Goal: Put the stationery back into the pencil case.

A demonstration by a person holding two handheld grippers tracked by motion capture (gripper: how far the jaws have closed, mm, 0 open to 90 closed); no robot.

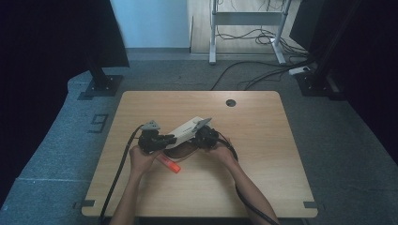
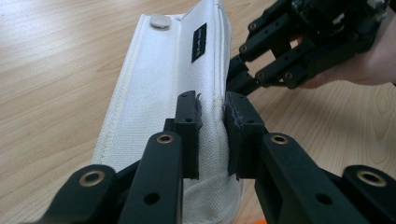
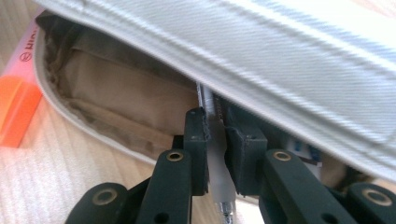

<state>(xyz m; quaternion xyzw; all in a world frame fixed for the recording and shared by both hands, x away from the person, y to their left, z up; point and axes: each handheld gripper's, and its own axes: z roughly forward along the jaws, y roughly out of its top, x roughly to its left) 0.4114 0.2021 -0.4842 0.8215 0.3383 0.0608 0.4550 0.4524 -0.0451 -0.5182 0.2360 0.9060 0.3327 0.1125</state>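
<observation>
Pencil case [image 2: 177,79] open, pen [image 3: 217,154] entering

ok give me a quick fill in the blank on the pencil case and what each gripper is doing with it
1. The left gripper is shut on the flap of the white ____.
2. The right gripper is shut on a clear ____, its tip pointing into the case's open mouth.
3. The marker lying on the table beside the case is ____ in colour.
4. The case's lining is ____.

Missing words: pencil case; pen; orange; brown
</observation>
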